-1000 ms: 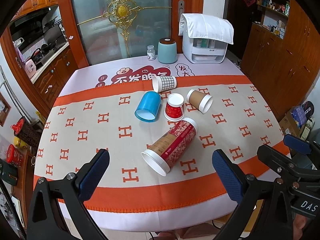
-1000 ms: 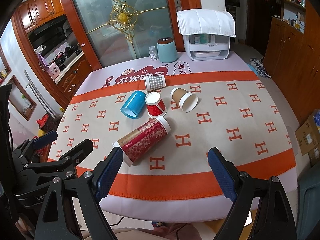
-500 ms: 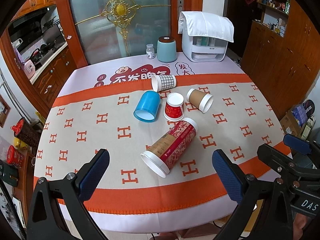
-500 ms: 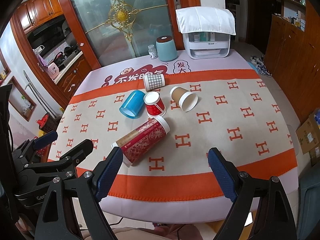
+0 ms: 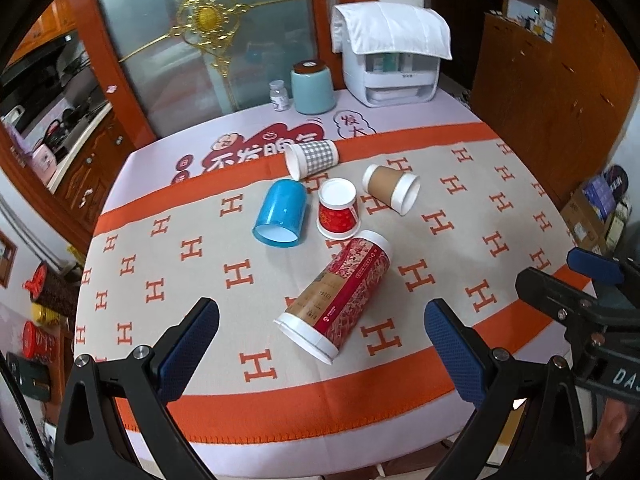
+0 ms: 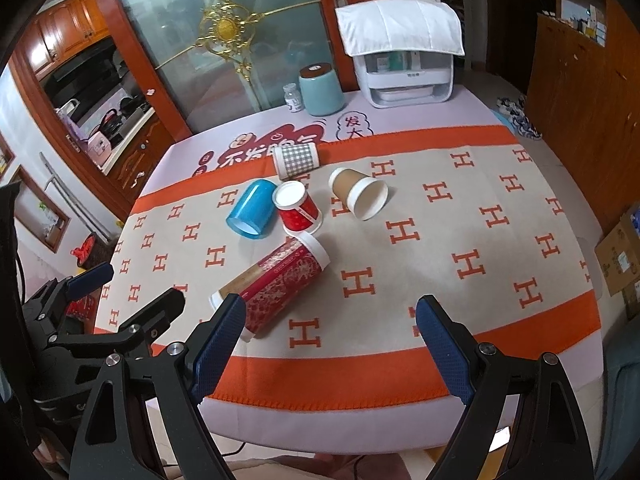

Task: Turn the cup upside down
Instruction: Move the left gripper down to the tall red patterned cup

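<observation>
Several cups lie on the table's patterned cloth (image 5: 160,280). A tall red patterned cup (image 5: 340,292) (image 6: 276,282) lies on its side nearest me. A small red cup (image 5: 337,212) (image 6: 299,210) stands upside down behind it. A blue cup (image 5: 282,214) (image 6: 252,210), a grey checked cup (image 5: 314,157) (image 6: 297,160) and a brown paper cup (image 5: 390,189) (image 6: 358,192) lie on their sides. My left gripper (image 5: 320,344) is open and empty above the near table edge. My right gripper (image 6: 326,332) is open and empty beside it.
At the table's far edge stand a teal canister (image 5: 312,88), a small white bottle (image 5: 279,96) and a white appliance under a white cloth (image 5: 390,68). Wooden cabinets (image 5: 560,80) stand at the right, a glass door (image 5: 208,40) behind.
Both grippers have moved slightly forward toward the cups. The cups have not moved and both grippers stay open.
</observation>
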`<state>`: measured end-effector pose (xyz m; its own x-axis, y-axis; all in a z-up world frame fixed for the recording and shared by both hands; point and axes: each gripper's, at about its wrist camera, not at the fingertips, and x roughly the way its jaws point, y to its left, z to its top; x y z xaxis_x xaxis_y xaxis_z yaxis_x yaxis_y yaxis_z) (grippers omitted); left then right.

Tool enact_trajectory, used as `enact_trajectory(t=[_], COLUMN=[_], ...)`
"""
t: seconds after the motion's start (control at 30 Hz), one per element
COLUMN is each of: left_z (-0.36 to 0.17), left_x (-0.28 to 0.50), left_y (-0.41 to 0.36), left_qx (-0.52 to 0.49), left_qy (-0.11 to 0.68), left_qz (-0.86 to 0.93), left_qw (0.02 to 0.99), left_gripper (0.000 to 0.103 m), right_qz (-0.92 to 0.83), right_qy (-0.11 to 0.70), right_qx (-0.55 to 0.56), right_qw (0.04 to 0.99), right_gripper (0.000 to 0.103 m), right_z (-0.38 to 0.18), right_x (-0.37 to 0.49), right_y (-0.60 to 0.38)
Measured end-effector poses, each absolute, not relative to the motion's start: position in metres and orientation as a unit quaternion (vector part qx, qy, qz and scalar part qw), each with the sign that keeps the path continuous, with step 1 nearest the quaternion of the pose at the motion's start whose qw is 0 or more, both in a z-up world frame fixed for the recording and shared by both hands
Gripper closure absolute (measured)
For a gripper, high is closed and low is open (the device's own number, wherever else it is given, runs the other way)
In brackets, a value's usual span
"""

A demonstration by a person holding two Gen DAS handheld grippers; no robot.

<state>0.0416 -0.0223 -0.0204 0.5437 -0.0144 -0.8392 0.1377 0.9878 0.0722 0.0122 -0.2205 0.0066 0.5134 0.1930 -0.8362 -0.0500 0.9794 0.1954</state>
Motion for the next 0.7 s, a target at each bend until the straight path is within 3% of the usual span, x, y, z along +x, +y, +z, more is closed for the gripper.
enact_trajectory(t=[0.27,0.7], left_z=[-0.04,-0.117], left_x=[0.079,0.141], left_y=[-0.032,-0.057], left_qx=[0.108,0.175], left_qy=[0.501,0.589], left_qz=[-0.08,-0.121], left_qw=[0.855,0.779], left_gripper=[0.001,0.001], right_qz=[0.059,0.041], right_qy=[0.52,0.583], right_qx=[0.098,0.163], right_qw=[0.847,0.795], right_gripper=[0.015,0.015], right_z=[-0.022,-0.117], right_x=[0.042,0.104], right_y=[-0.235,-0.258])
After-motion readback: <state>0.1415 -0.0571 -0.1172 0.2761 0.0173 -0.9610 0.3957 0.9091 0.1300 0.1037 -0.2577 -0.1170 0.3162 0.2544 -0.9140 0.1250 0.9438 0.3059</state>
